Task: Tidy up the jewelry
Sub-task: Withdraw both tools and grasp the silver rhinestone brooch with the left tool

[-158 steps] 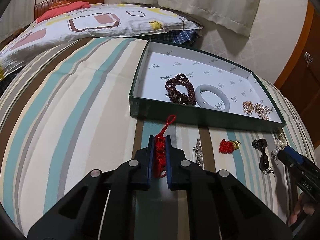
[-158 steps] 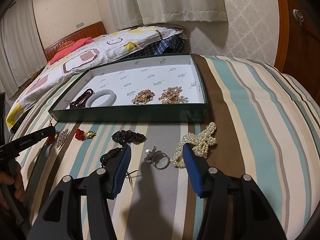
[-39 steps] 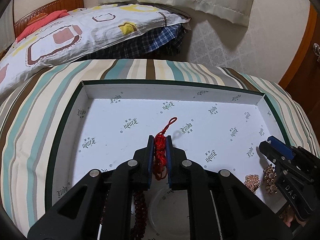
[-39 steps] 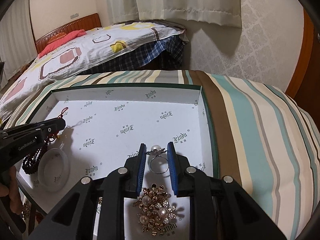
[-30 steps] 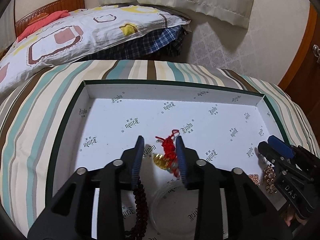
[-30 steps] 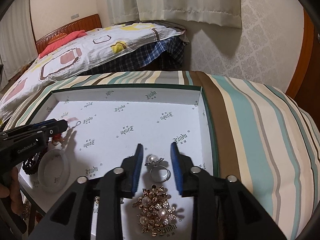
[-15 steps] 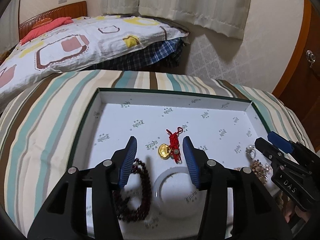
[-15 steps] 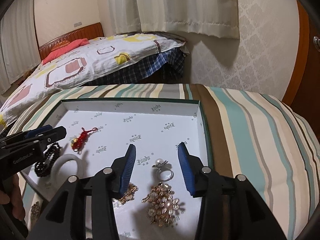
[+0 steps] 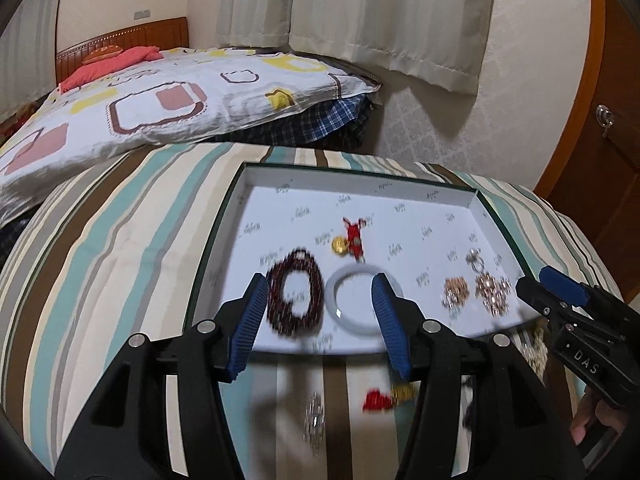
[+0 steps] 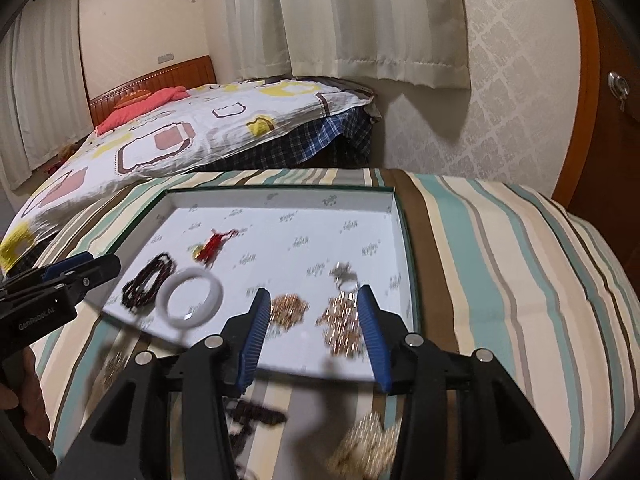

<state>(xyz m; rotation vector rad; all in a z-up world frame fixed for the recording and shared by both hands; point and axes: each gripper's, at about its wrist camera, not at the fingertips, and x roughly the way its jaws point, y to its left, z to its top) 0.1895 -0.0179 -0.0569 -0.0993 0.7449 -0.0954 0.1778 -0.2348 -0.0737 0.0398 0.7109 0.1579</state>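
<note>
Claws, left (image 9: 318, 322) and right (image 10: 312, 334), are spread and empty, jaws lately widening; loose pieces on the striped bedspread (image 9: 120, 248) could be snagged near the shallow green-walled box (image 9: 460, 216).

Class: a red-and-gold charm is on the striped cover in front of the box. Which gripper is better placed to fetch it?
Left gripper: open and empty, red-and-gold charm lies just below its fingers, nearer than the right gripper.

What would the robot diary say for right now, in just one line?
left hand-held gripper: open, empty | right hand-held gripper: open, empty | red knotted charm: in green-walled tray | pearl ring: in tray
</note>
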